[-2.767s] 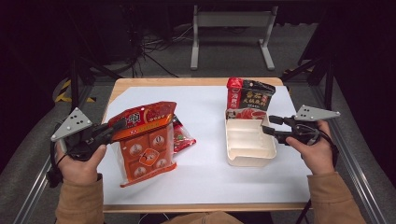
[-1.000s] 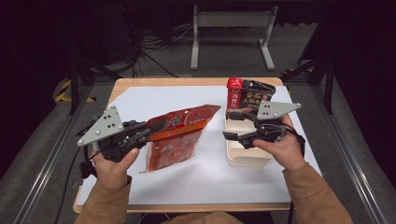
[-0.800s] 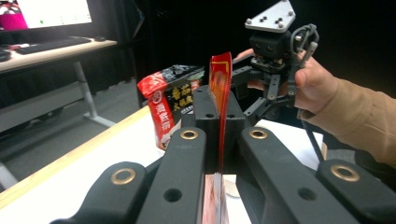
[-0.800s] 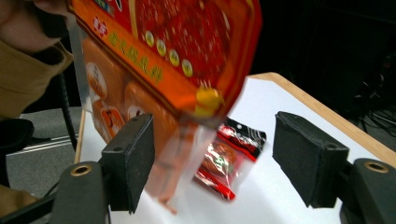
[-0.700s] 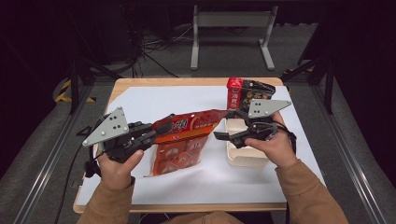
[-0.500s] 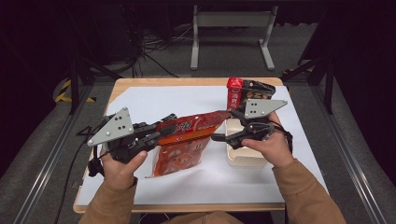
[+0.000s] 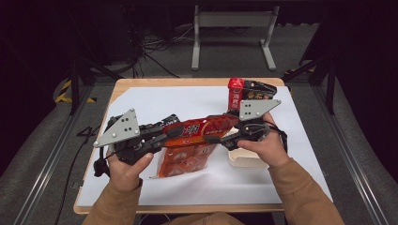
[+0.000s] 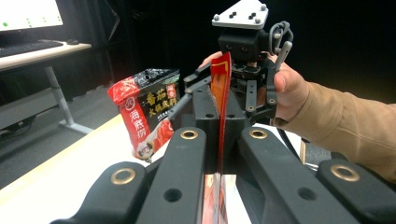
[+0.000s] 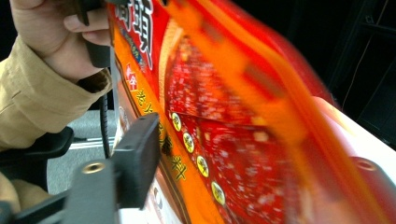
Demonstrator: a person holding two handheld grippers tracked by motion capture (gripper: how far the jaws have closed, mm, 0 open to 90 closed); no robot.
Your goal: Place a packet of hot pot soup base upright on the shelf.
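Observation:
A red and orange snack bag (image 7: pixel 187 140) hangs over the table's middle, its top edge stretched level. My left gripper (image 7: pixel 171 131) is shut on the left end of that edge; in the left gripper view the thin red edge (image 8: pixel 219 79) runs up between its jaws (image 8: pixel 218 140). My right gripper (image 7: pixel 211 137) reaches in from the right. Its jaws have just been closing, and they stand on either side of the bag (image 9: pixel 224 116) with a gap left. One black finger (image 9: pixel 137 158) lies beside the bag's printed face.
A red and black food pack (image 7: pixel 246 93) stands upright at the back right, also seen in the left gripper view (image 8: pixel 147 109). A pale tray (image 7: pixel 246 157) lies under my right hand. A white sheet (image 7: pixel 155 101) covers the wooden table.
The left gripper has carried the bag up and toward the middle, turning it level. The right gripper has moved left from the tray to the bag's right end.

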